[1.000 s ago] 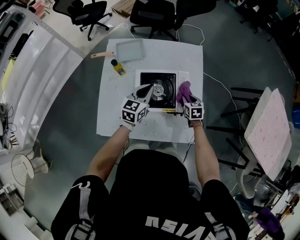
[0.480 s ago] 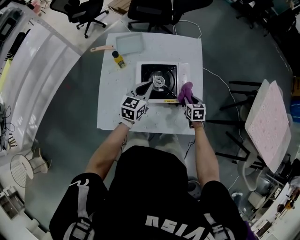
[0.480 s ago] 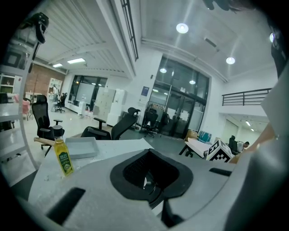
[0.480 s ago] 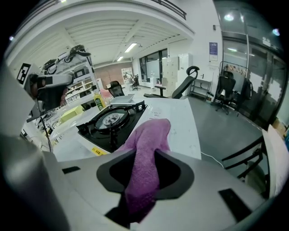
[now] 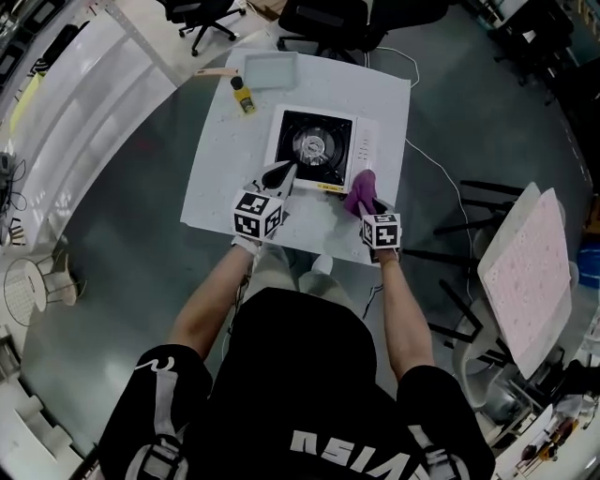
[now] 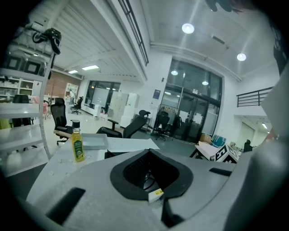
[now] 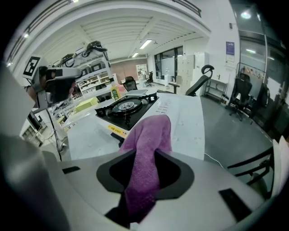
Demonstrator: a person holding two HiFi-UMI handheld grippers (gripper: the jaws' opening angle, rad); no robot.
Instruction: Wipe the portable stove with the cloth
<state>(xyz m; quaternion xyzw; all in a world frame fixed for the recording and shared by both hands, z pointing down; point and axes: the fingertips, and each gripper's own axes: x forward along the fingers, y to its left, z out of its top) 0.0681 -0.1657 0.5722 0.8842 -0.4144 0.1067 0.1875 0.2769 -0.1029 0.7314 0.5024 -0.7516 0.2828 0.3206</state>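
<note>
desk: white, square. A person in a black T-shirt is at its near edge.
stove: white-bodied portable gas unit with a black top and a round burner in the middle. It sits flat on the desk, right of centre. A white control strip runs along its right side and a yellow label is on its near edge.
cloth: purple terry, bunched up. It's at the stove's near right corner, just by the near end of the control strip. Can't tell from the head view whether it touches the stove or hangs just clear.
right tool: jaws part-way closed and clamped on the cloth. In the right gripper view a fold runs up through the jaw gap and flops over the tips, with the stove beyond it to the left. The tool tilts down toward the desk.
left tool: jaws together, nothing in them. The tips are at the stove's near left corner and overlap its edge in the head view; contact can't be told. The left gripper view looks low across the stove, with the yellow label showing through the jaw opening.
bottle: small, yellow liquid, black cap. It stands upright on the desk's far left part, apart from the stove.
pan: pale grey, rectangular and shallow, with a wooden handle pointing left. It's at the desk's far edge, just beyond the bottle.
chairs: black office chairs past the desk's far side.
panel: pinkish-white foam sheet tilted on a frame, well off to the right.
</note>
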